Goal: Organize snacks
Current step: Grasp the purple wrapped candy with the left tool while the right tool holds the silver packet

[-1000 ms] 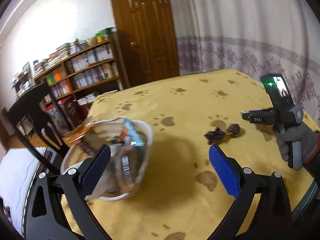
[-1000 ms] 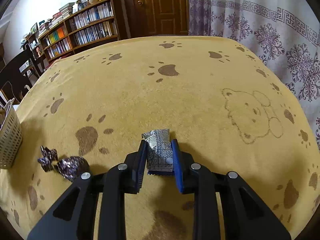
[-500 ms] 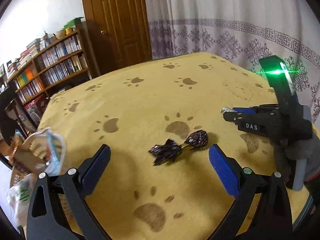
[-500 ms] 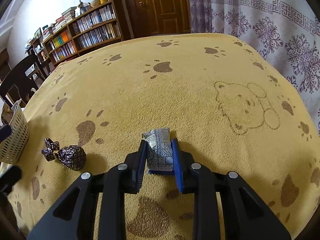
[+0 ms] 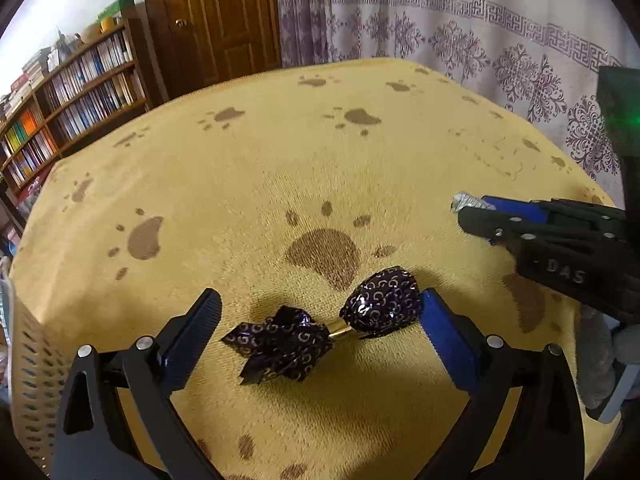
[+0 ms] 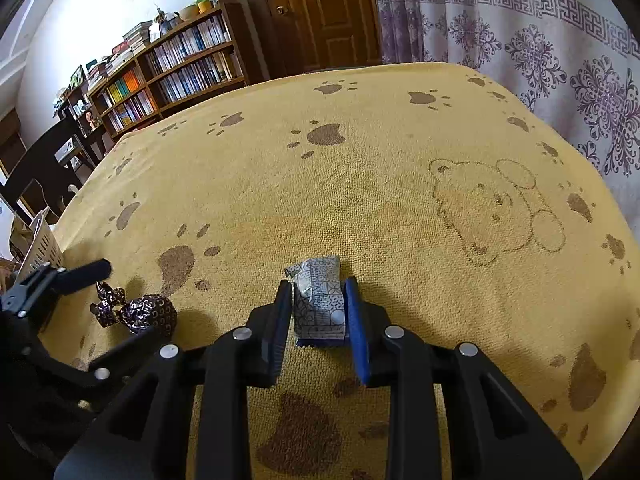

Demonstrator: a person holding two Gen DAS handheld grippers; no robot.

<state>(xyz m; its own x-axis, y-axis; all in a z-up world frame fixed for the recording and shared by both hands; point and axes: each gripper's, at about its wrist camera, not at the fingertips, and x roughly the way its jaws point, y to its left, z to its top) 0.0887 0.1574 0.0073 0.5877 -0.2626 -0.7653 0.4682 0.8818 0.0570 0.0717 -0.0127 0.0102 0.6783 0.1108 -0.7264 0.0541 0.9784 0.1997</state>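
A dark purple wrapped candy with a twisted tail and gold tie lies on the yellow paw-print cloth. My left gripper is open and straddles it, the right pad nearly touching its round end. The same candy shows in the right wrist view with the left gripper around it. My right gripper is shut on a silver patterned snack packet, held low over the cloth. From the left wrist view, the right gripper shows side-on with the silver packet poking out.
A white perforated basket stands at the left table edge, also the basket in the right wrist view. A dark chair, bookshelves and a door lie beyond. A curtain hangs behind the table's right side.
My left gripper swung right, away from the basket, and came down around the purple candy. The right gripper kept its hold on the silver packet and barely moved.
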